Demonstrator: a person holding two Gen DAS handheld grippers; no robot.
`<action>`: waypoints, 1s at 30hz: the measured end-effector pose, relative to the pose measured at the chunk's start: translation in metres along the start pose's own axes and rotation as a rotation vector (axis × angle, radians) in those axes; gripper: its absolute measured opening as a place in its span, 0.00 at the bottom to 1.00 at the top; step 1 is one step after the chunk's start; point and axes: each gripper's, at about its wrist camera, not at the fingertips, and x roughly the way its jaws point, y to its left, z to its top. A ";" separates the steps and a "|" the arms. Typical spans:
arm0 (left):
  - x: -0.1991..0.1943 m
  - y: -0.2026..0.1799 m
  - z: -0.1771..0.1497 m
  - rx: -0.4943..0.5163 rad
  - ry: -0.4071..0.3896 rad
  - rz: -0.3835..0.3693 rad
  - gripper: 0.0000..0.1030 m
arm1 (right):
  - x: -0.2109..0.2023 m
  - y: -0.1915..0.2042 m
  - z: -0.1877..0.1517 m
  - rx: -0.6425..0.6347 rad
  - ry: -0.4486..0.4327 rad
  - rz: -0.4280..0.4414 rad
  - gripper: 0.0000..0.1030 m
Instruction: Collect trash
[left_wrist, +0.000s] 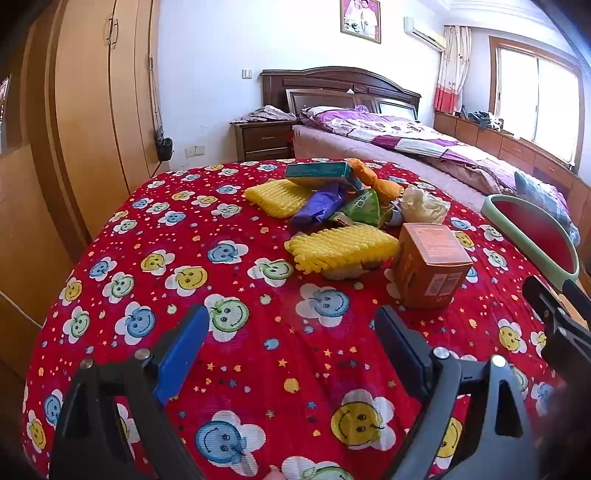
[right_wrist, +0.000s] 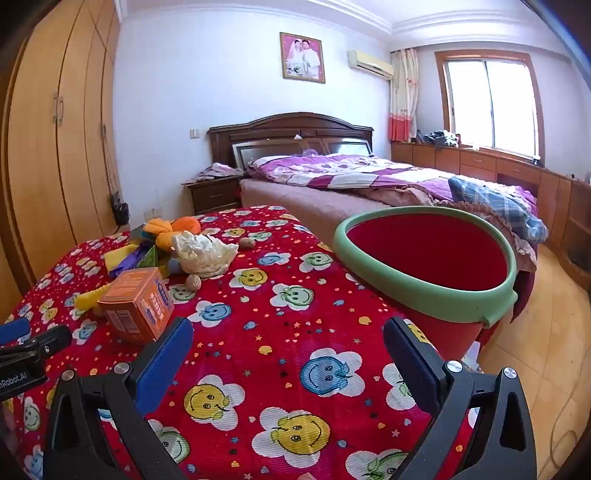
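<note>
Both grippers are seen wide open and empty: the left gripper (left_wrist: 290, 338) low centre in the left view, the right gripper (right_wrist: 288, 349) low centre in the right view. Nothing is held between either pair of jaws.

The trash is piled on the surface (left_wrist: 155, 236), centre to upper right of the left view: an orange box (left_wrist: 430, 267) nearest the left gripper, two yellow foam nets (left_wrist: 340, 247), a purple wrapper (left_wrist: 319, 208), a green packet (left_wrist: 364, 206), a teal box (left_wrist: 319, 174), an orange wrapper (left_wrist: 369, 175) and a white wad (left_wrist: 423, 206). Two walnuts (right_wrist: 192, 283) are seen in the right view, just beside the wad. The bin (right_wrist: 428, 291), red with a green rim, is at the surface's right edge, centre right of the right view.

No piece is judged collected yet.

Risks, judged:
- The box is wide; if gripped off-centre, it could be tipped or pushed into the pile.
- The nets and wrappers overlap, so one pick could drag neighbours along or off the surface.
- The walnuts could be rolled off by a nudge.
- The bin hangs near the edge; a knock on its rim could shift it.
- The cloth could be snagged by low jaws.
</note>
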 end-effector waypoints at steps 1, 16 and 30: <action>0.000 0.000 0.000 -0.001 0.000 0.003 0.88 | 0.000 0.000 0.000 -0.001 -0.001 0.000 0.99; 0.000 0.000 0.000 0.005 0.007 0.003 0.88 | -0.001 0.002 0.000 -0.013 -0.005 -0.006 0.99; 0.000 0.000 0.000 0.006 0.007 0.002 0.88 | -0.001 0.003 -0.001 -0.017 -0.008 -0.008 0.99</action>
